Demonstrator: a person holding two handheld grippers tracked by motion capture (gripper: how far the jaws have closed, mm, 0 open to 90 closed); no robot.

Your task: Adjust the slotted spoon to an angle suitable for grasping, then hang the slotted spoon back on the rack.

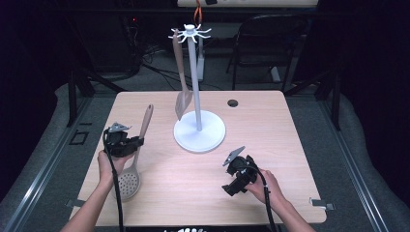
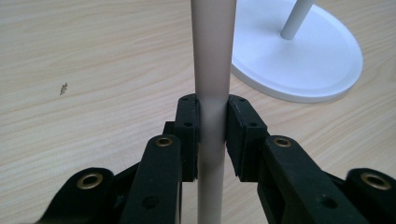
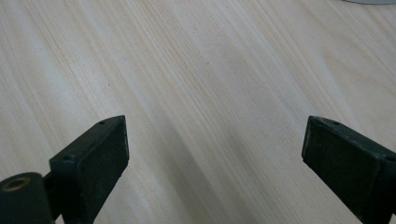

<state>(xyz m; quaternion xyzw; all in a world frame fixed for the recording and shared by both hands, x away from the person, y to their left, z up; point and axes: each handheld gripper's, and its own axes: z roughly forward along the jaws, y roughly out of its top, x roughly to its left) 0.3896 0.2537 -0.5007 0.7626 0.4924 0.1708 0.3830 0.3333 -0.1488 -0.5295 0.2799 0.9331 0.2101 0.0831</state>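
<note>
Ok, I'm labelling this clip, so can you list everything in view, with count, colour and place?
skimmer: one, beige, perforated head on the table's near left, handle clamped in the left gripper
spatula: one, beige, hanging from a hook of the stand
stand: one, white, round base and upright pole topped with hooks, middle of the table
table: one, light wood, with a dark round hole near its far edge
chair: one, black, on the floor behind the table
left gripper: one, black, near left, shut on the skimmer's handle
right gripper: one, black, near right, jaws wide apart over bare wood
hands: two, left hand and right hand, each holding its gripper
</note>
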